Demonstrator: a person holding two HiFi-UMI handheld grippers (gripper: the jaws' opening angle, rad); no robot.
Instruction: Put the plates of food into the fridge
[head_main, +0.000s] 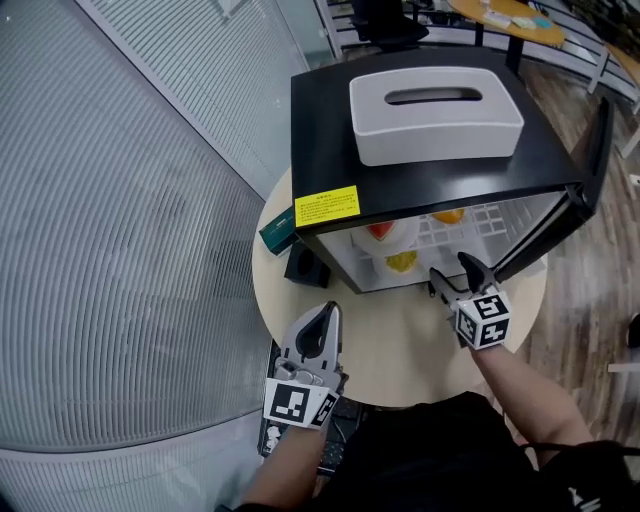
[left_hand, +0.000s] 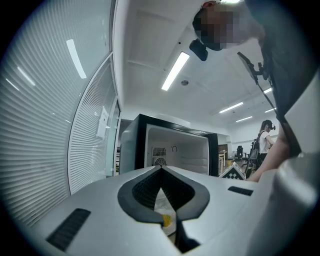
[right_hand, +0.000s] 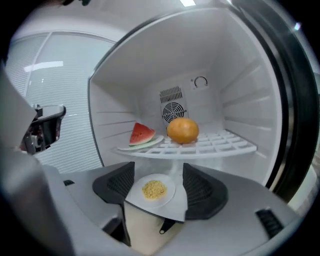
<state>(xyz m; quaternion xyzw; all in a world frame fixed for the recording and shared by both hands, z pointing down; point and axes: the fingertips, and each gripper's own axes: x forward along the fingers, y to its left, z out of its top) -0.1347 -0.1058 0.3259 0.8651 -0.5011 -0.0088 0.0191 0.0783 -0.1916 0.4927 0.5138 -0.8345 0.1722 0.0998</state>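
White tissue box (head_main: 436, 113), round table (head_main: 400, 345), green box (head_main: 277, 231)

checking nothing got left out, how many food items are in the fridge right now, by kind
watermelon slice: 1
orange: 1
pile of yellow crumbly food: 1
total: 3

No print is legible anywhere. A yellow label (head_main: 327, 207) sits at the front left corner of the black mini fridge (head_main: 420, 170) top, its lines too small to read; a white sheet (left_hand: 102, 123) on the slatted glass wall (left_hand: 50, 125) is likewise unreadable
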